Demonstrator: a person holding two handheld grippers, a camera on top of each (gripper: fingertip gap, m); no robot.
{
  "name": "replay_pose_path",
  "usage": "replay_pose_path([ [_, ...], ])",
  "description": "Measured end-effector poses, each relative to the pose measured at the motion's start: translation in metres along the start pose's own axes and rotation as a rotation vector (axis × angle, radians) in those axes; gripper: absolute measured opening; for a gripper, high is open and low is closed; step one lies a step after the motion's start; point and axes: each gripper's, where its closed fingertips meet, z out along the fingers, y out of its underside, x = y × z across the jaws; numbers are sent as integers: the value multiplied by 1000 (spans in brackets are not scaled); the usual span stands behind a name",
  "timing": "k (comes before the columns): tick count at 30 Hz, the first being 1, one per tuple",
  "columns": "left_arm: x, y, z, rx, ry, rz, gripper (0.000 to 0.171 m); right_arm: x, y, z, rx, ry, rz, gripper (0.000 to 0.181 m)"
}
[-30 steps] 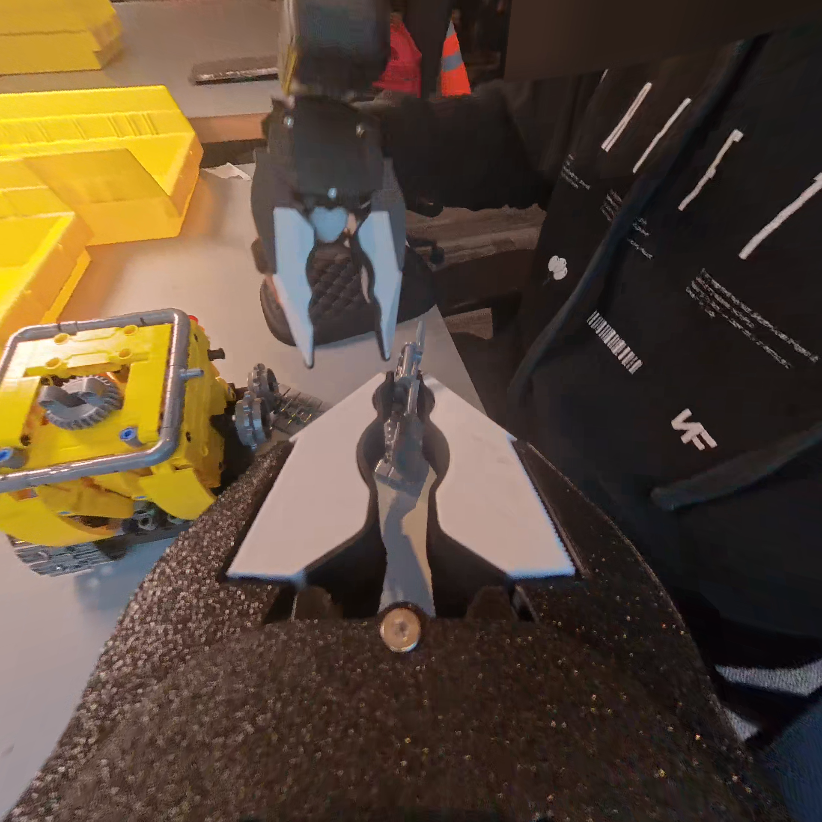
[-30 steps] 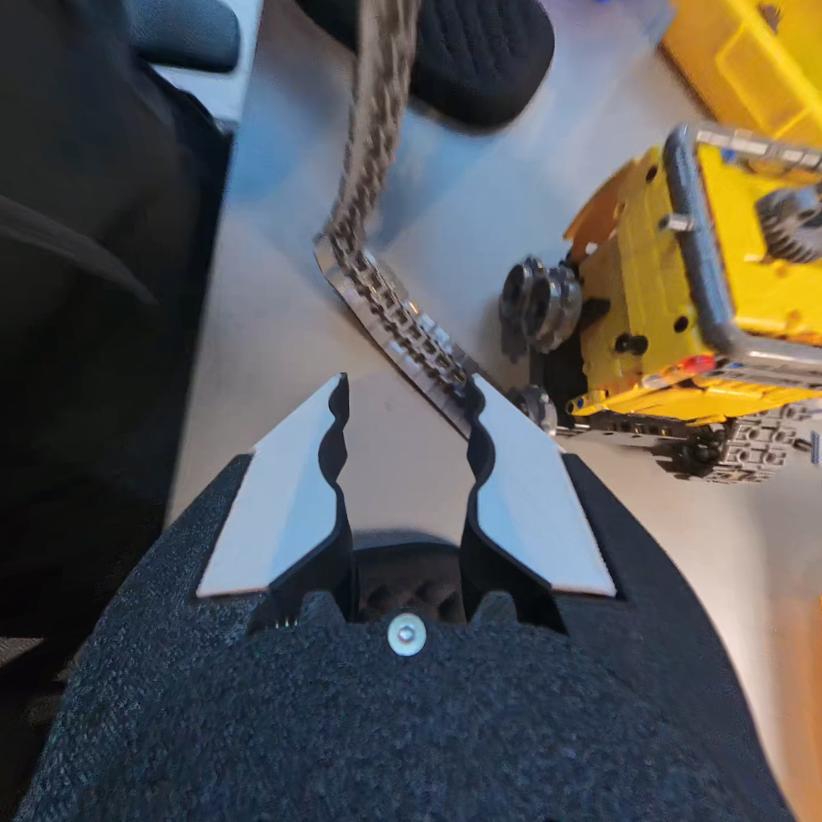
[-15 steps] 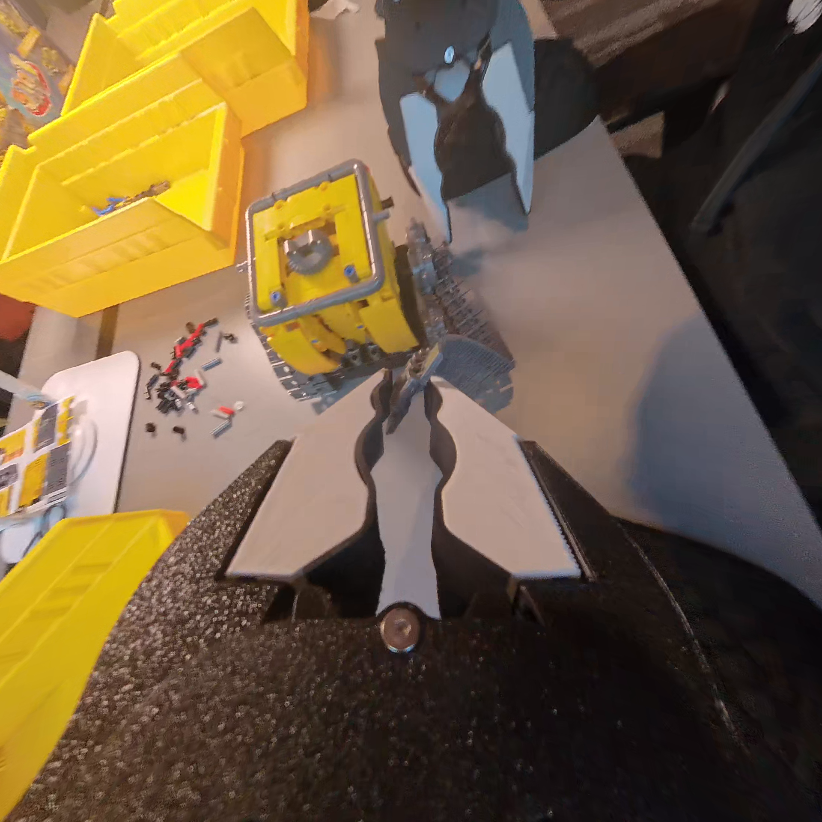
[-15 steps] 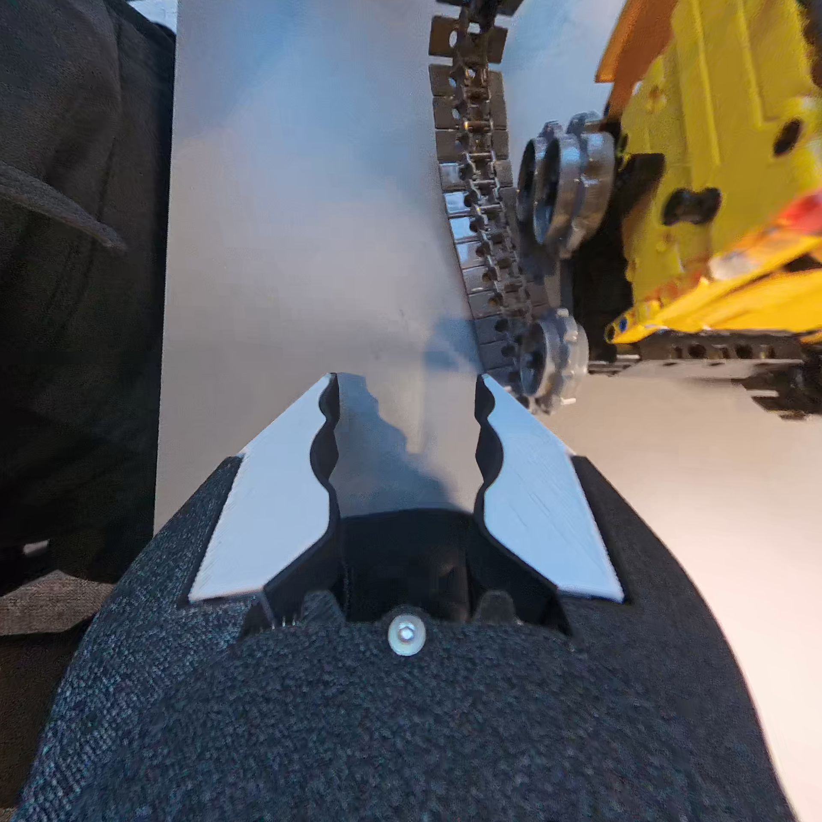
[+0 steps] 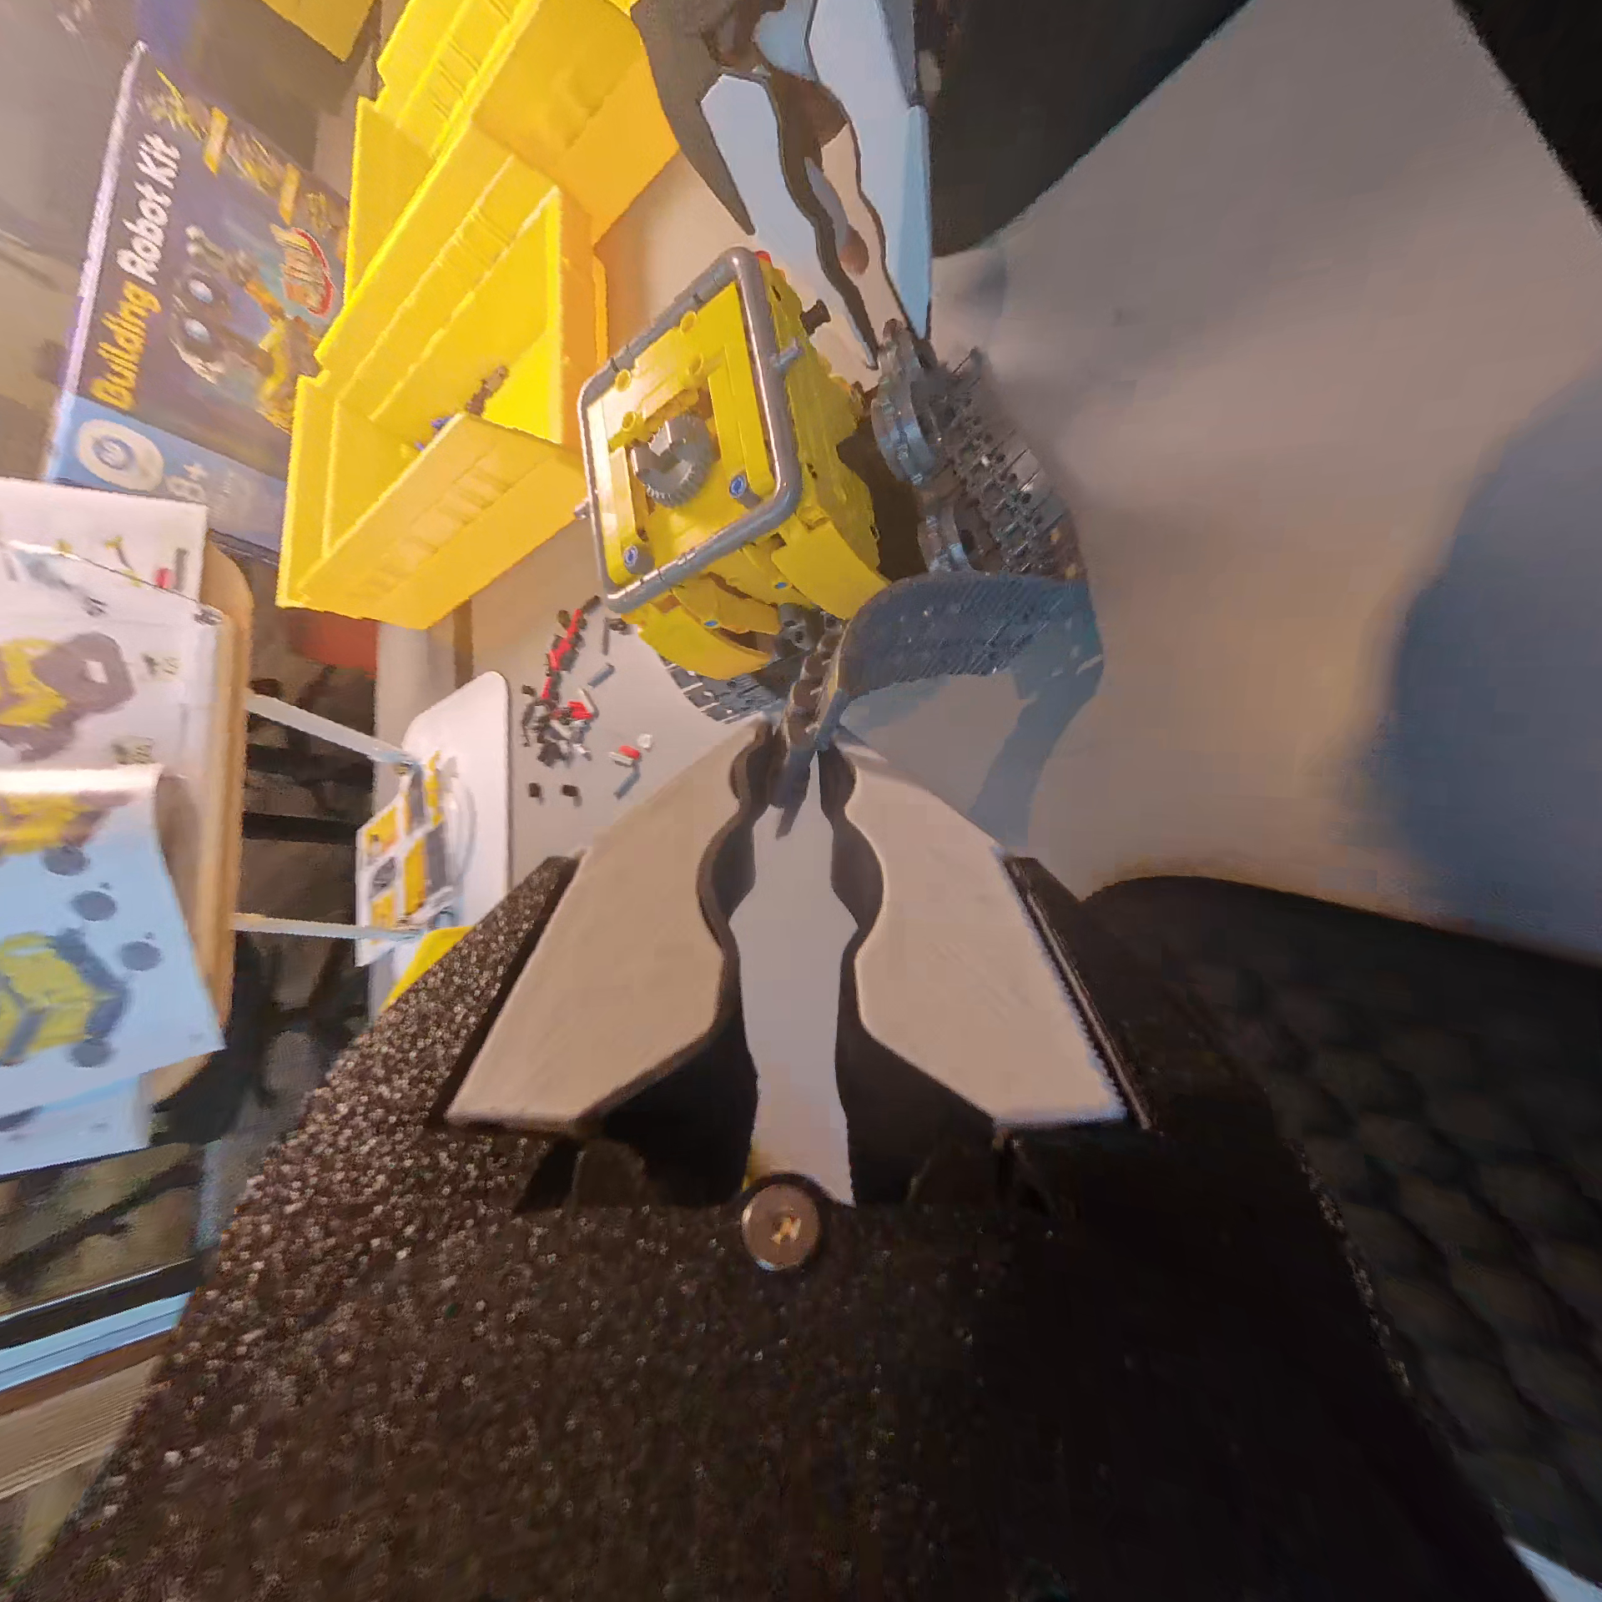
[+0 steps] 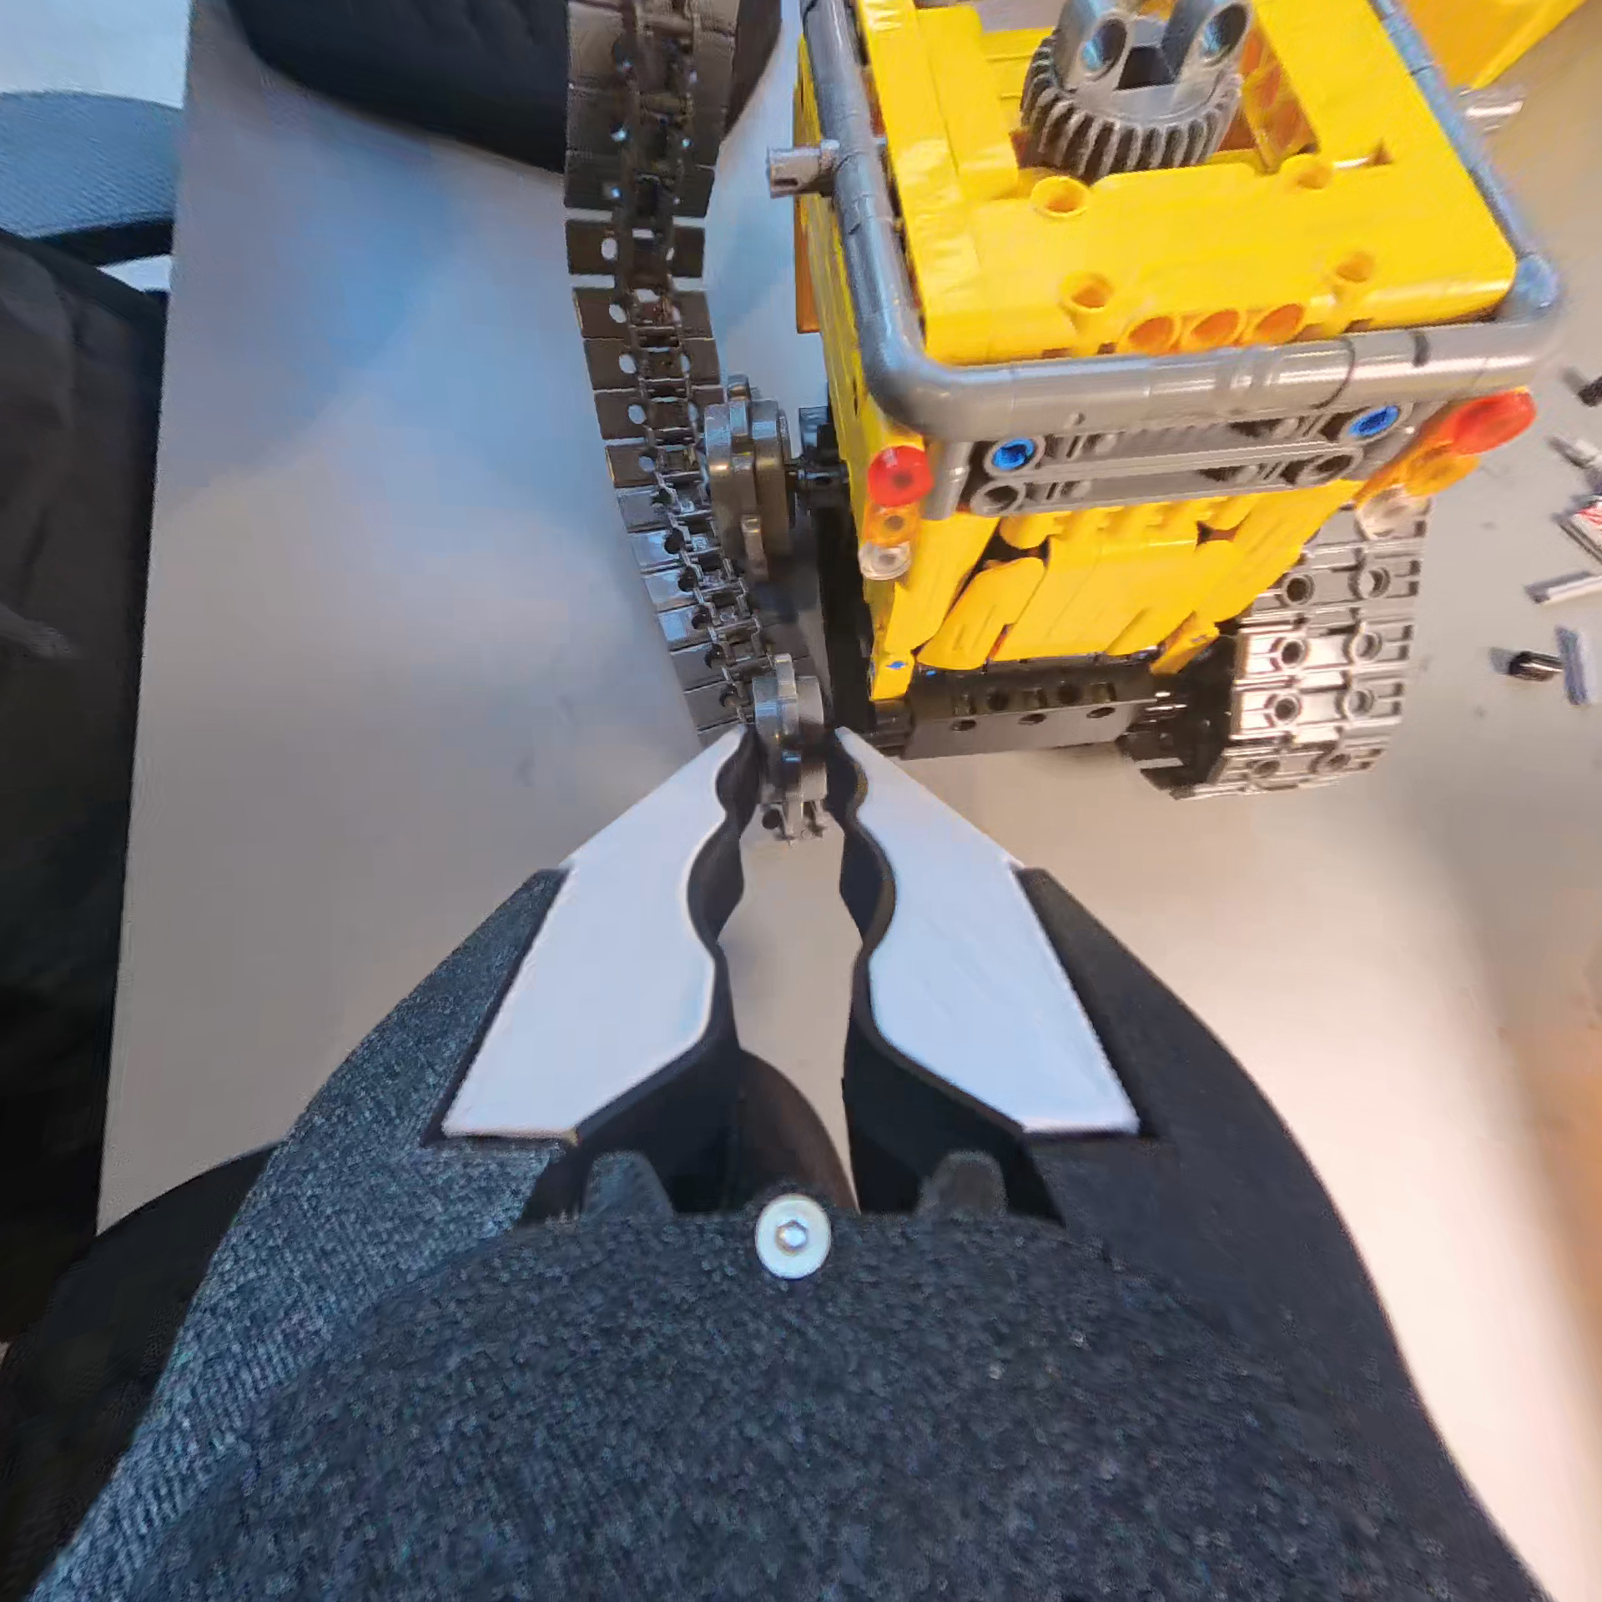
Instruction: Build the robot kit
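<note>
A pale grey tabletop (image 6: 364,607) is carrying stacked yellow bins (image 5: 451,364) and a yellow brick-built vehicle (image 6: 1127,347) standing near its edge. The left tongs (image 5: 793,763) are clenching the end of the loose dark grey track chain (image 5: 954,641) lying beside the vehicle, while the right tongs (image 6: 789,745) are closing around a small grey sprocket wheel (image 6: 784,702) at its lower corner

One yellow brick vehicle (image 6: 1153,286), two grey tracks (image 6: 646,286), two grippers (image 6: 791,771), several yellow bins (image 5: 451,347).
</note>
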Motion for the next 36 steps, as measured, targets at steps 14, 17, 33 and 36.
replay_pose_path([
  [14,2,38,9,-53,-108,-2,8,3,-11,-8,215,-210,272,15],
  [17,4,36,12,-27,-91,-11,8,4,-12,-8,205,-215,256,15],
  [33,29,65,-17,-70,61,-566,27,6,-16,-10,210,-172,185,15],
  [36,40,36,14,11,136,-829,34,8,-18,-8,220,-170,171,15],
])
